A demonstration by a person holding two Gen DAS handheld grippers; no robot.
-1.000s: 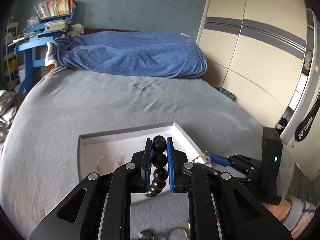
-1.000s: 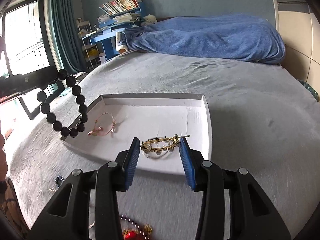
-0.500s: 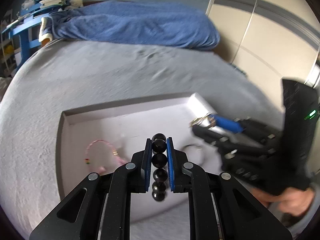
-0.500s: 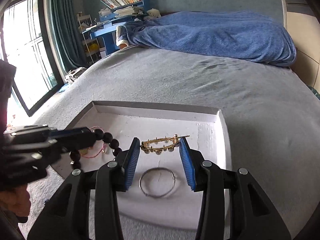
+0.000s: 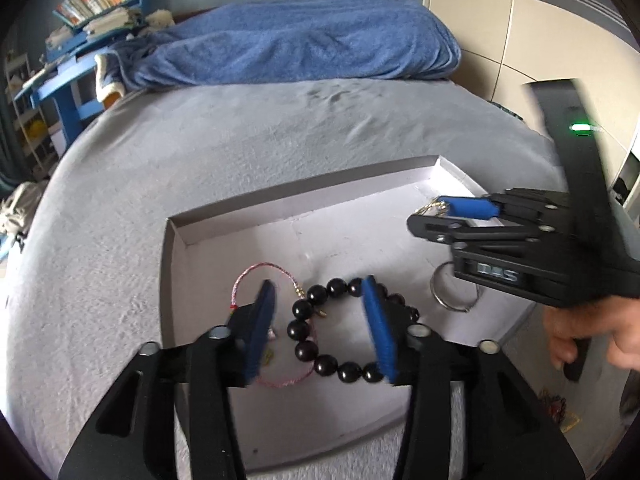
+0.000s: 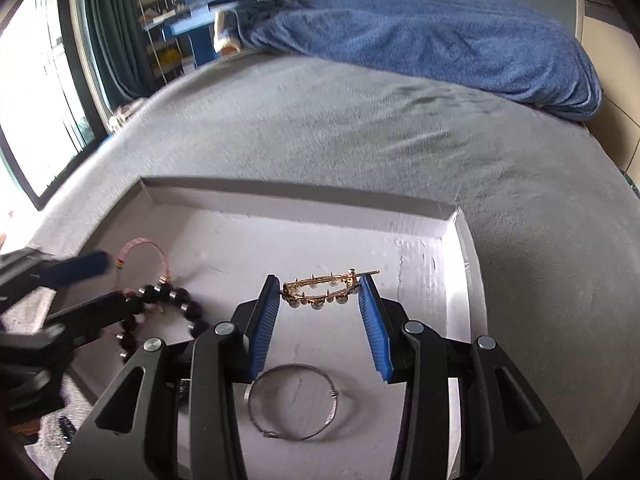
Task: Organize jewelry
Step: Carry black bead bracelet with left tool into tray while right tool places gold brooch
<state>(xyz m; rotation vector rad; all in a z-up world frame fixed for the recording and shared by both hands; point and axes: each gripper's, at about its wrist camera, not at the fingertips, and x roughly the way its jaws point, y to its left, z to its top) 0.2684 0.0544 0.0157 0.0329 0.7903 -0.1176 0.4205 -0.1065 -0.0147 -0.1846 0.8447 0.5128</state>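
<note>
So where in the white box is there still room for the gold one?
The white box is bare along its far wall and in the right corner. The silver ring fills the near side; the black beads and pink string bracelet crowd the left.

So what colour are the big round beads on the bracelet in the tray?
Black and shiny. The beaded bracelet shows best in the left wrist view, lying in the white tray.

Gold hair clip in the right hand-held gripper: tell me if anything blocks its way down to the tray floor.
Nothing visible does. The gold hair clip hangs over bare white tray floor; the silver bangle lies nearer the camera, the black bead bracelet off to the left.
</note>
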